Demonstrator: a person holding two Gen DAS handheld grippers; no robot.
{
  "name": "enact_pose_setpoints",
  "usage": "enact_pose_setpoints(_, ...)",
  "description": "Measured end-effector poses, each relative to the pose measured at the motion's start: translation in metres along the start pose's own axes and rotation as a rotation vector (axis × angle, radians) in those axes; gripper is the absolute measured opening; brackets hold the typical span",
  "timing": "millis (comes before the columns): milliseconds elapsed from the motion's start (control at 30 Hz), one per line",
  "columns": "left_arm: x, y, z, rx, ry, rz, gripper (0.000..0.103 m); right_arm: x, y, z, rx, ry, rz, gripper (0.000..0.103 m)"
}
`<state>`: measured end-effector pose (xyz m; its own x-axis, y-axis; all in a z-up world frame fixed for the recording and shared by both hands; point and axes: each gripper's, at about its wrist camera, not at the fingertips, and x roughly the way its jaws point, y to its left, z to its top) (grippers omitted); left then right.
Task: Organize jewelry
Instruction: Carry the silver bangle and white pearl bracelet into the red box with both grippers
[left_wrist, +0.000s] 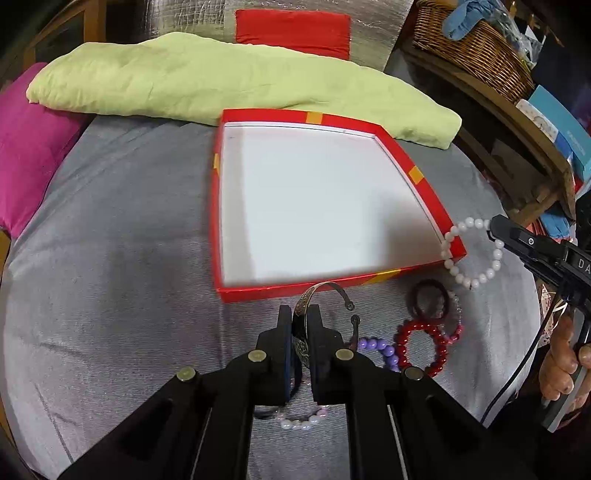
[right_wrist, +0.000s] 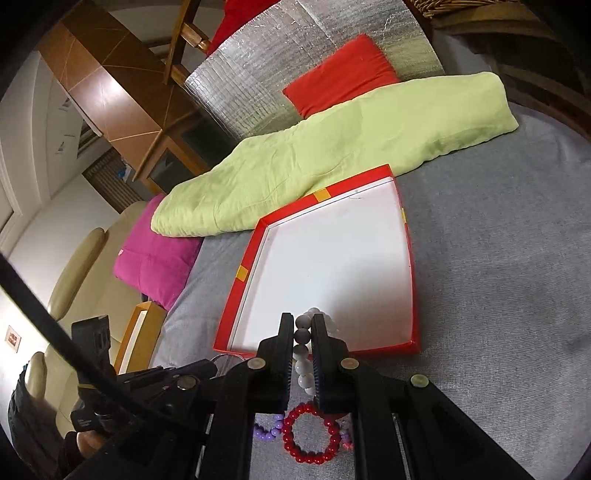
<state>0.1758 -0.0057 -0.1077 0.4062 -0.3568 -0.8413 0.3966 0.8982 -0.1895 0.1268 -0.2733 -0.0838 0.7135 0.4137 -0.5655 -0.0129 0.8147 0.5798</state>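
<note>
A shallow red box (left_wrist: 334, 285) with a white floor lies open on the grey cloth, nothing inside it. My left gripper (left_wrist: 300, 314) is shut on a silver cuff bangle (left_wrist: 327, 288), held just short of the box's near rim. At the right, my right gripper (left_wrist: 494, 232) is shut on a white bead bracelet (left_wrist: 476, 275) that hangs over the box's near right corner. In the right wrist view, my right gripper (right_wrist: 300, 322) pinches the white bead bracelet (right_wrist: 303, 334) above the red box (right_wrist: 414, 295). A red bead bracelet (right_wrist: 312, 432) lies below.
More bracelets lie on the grey cloth (left_wrist: 129, 221): a dark one (left_wrist: 428, 299), a red one (left_wrist: 421, 347), purple beads (left_wrist: 380, 347), pale pink beads (left_wrist: 303, 421). A green cushion (left_wrist: 221, 81) sits behind the box, a magenta pillow (left_wrist: 29, 147) left, a wicker basket (left_wrist: 472, 44) right.
</note>
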Motion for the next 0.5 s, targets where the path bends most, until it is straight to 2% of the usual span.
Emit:
enact_pose_setpoints(267, -0.010, 0.004, 0.005, -0.006, -0.013, -0.013, 0.008, -0.001, -0.001, 0.001, 0.009, -0.014, 0.004, 0.010)
enact_pose_setpoints(500, -0.023, -0.009, 0.034, 0.009, -0.072, -0.034, 0.008, 0.007, -0.006, 0.014, 0.028, -0.031, 0.030, 0.011)
